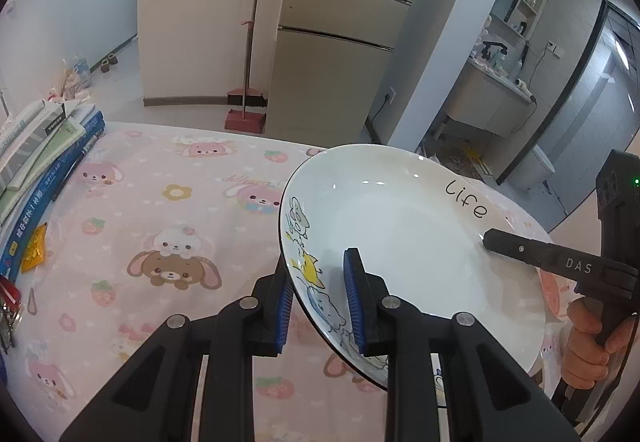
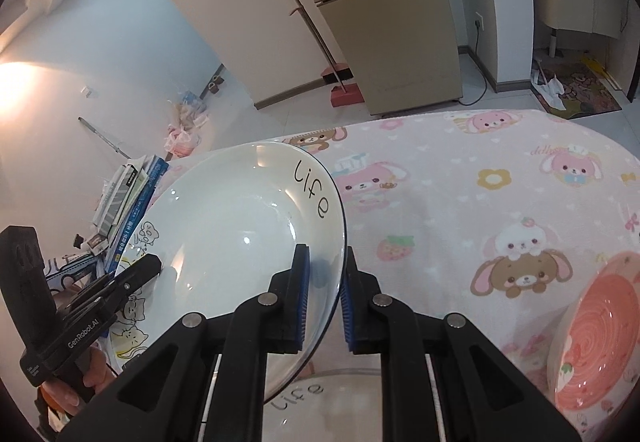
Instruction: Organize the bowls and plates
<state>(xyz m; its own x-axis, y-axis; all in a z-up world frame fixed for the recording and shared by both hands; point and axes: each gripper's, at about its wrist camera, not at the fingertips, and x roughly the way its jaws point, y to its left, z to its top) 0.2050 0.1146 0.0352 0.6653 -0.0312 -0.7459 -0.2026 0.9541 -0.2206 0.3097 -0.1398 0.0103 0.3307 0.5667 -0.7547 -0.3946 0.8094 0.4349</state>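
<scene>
A white plate point(image 1: 408, 238) with cartoon cats and the word "life" is held above the table between both grippers. My left gripper point(image 1: 320, 300) is shut on its cat-decorated rim. My right gripper point(image 2: 324, 302) is shut on the opposite rim near "life"; the plate point(image 2: 224, 238) fills the left of the right wrist view. A second white "life" plate point(image 2: 320, 394) lies on the table right under the held one, mostly hidden. A pink swirl bowl point(image 2: 600, 326) sits on the table to the right; its edge point(image 1: 554, 292) shows past the plate in the left wrist view.
The table wears a pink cartoon-animal cloth point(image 1: 168, 226). A stack of books point(image 1: 44, 162) lies along its left edge, also visible in the right wrist view point(image 2: 128, 198). Keys point(image 1: 8, 306) lie at the left edge. A fridge point(image 1: 340, 42) and a broom point(image 1: 248, 82) stand beyond the table.
</scene>
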